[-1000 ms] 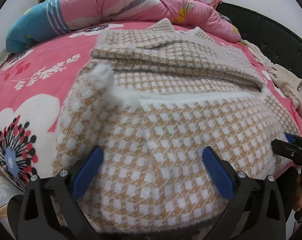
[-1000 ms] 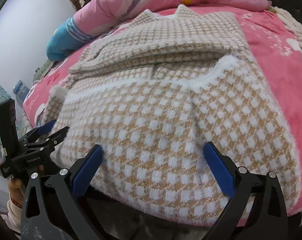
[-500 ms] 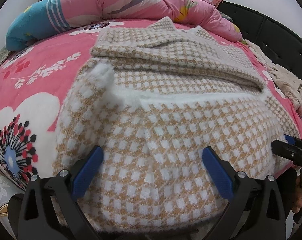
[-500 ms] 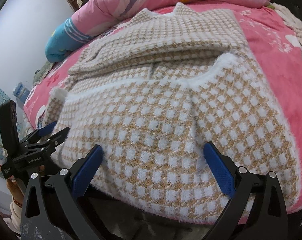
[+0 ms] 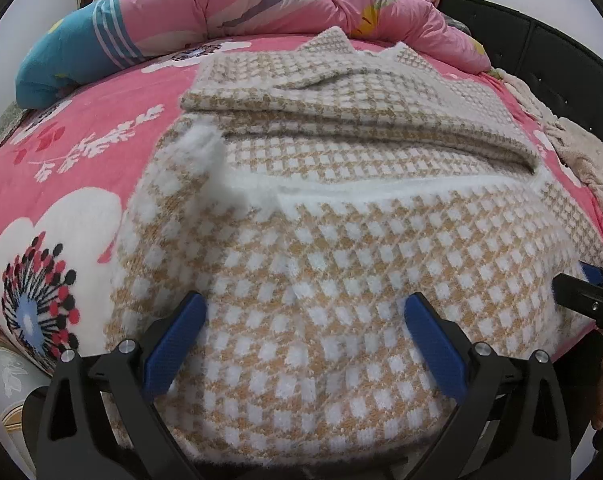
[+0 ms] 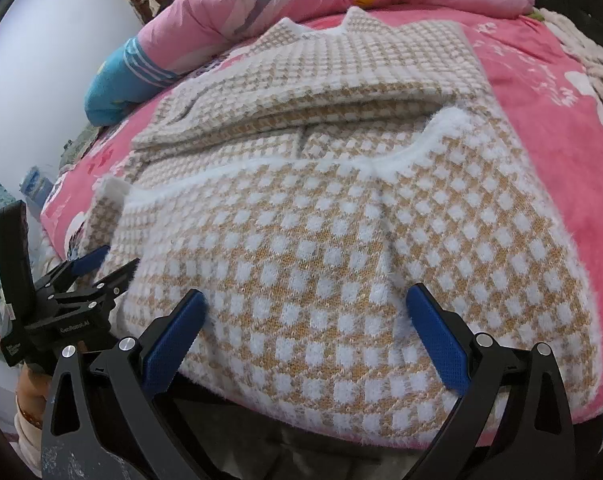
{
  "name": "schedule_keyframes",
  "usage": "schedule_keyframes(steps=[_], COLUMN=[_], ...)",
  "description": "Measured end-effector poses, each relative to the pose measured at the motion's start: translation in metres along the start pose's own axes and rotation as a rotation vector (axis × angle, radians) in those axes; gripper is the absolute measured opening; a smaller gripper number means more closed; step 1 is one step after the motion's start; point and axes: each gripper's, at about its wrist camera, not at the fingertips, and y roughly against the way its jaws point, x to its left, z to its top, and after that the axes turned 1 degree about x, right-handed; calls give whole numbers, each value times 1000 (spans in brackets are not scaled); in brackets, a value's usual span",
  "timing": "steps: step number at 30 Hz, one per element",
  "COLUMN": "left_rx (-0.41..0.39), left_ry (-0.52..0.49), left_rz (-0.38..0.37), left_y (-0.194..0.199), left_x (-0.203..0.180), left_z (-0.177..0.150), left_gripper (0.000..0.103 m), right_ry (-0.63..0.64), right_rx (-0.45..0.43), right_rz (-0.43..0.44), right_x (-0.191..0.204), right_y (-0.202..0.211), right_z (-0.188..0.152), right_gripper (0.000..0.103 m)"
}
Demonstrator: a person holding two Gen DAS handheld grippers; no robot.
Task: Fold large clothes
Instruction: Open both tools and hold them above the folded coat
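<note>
Little has shifted since the earlier frames: both grippers have only crept closer to the near hem of the checked knit sweater, which lies on the pink floral bed. Its sleeves already look folded across the body, but the lengthwise fold seems undone. Left gripper and right gripper hold their jaws spread wide, gripping nothing.

Your left gripper hung with its blue fingers spread wide over the checked sweater at the bed's near edge, gripping nothing. Your right gripper touched the sweater's right hem. A pink quilt lay along the far edge.
</note>
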Motion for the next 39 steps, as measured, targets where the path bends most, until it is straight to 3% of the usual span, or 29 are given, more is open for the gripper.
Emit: schedule_keyframes(steps=[9,39], left_rx=[-11,-41], left_ry=[11,-23], left_rz=[-12,-57], left_y=[-1,5], left_x=[0,6], left_z=[-1,-9], left_gripper=[98,98], right_ry=[-8,-24], right_rx=[31,-84], right_rz=[-1,-26], right_x=[1,2], right_y=[-5,10], right_z=[6,-23], right_gripper=[95,95])
